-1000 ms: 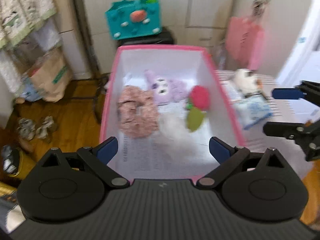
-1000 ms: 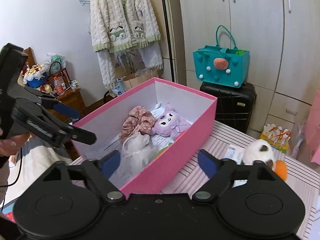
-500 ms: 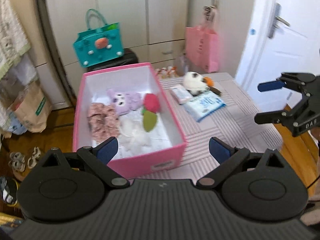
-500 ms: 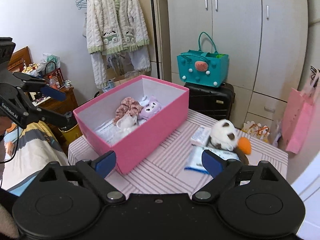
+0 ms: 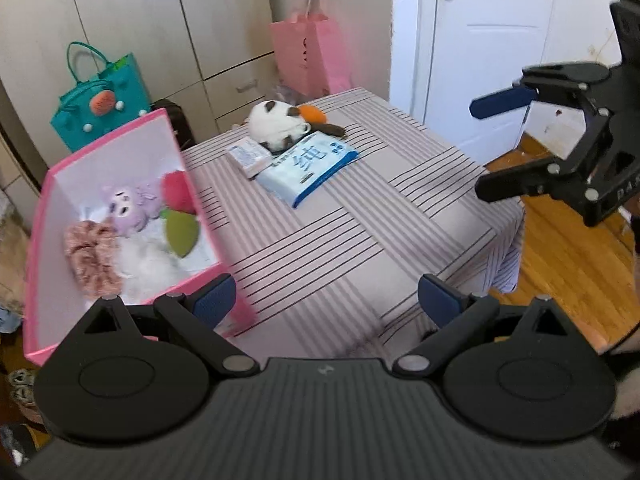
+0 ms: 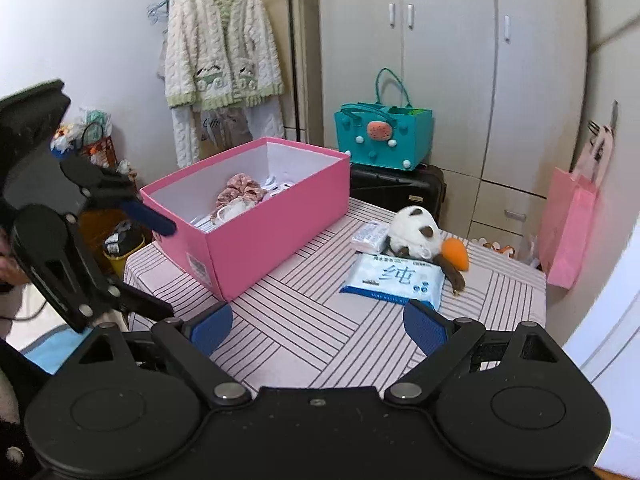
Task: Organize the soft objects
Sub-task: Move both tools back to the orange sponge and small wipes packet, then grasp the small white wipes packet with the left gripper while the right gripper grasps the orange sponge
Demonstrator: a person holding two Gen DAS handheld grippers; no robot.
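soft objects fill the pink box [image 6: 256, 236] at ten o'clock on the striped counter [image 6: 320, 320]: a pink scrunchie [image 5: 90, 256], a purple plush [image 5: 128, 208]. a panda plush [image 6: 414, 232] lies at one o'clock on a wipes pack [image 6: 394, 280]. both the left hand-held gripper [image 5: 324, 300] and the right hand-held gripper [image 6: 318, 326] hover released, grasping nothing.

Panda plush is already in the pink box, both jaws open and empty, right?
Not quite. The panda plush lies on the table outside the pink box, partly on the wipes pack; the right wrist view shows it. Both jaws are open and empty.
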